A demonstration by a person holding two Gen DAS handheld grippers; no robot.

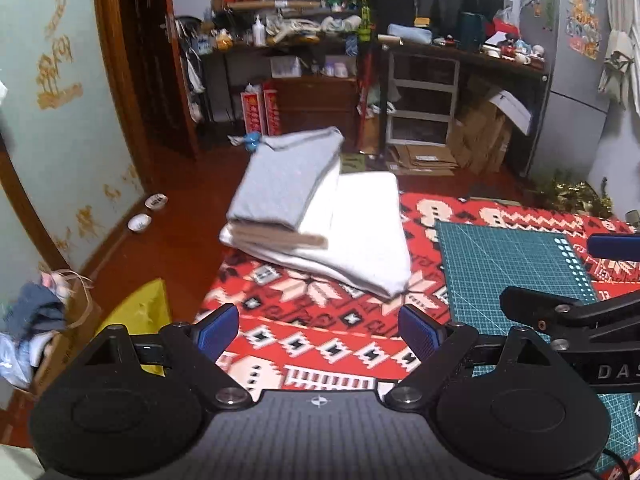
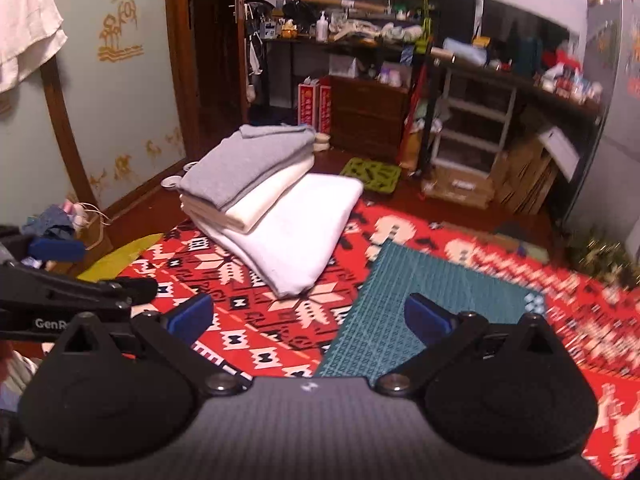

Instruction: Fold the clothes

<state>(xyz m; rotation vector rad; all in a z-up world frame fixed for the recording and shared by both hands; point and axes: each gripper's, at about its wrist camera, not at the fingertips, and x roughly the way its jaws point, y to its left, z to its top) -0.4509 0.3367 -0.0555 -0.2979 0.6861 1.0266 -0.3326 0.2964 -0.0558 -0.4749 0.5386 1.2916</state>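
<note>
Left wrist view is showing the stack of folded clothes point(image 1: 316, 220) sitting on the red patterned cloth point(image 1: 320, 340) at the table's far corner, the grey garment point(image 1: 284, 184) lying on top and overhanging towards the floor. Beside it the green cutting mat point(image 1: 512, 264) is lying bare. The left hand-held gripper point(image 1: 320, 330) and the right hand-held gripper point(image 2: 308, 320) are both standing wide open, holding nothing. The leaning pile is risking a slide off the edge if a jaw is brushing it.
</note>
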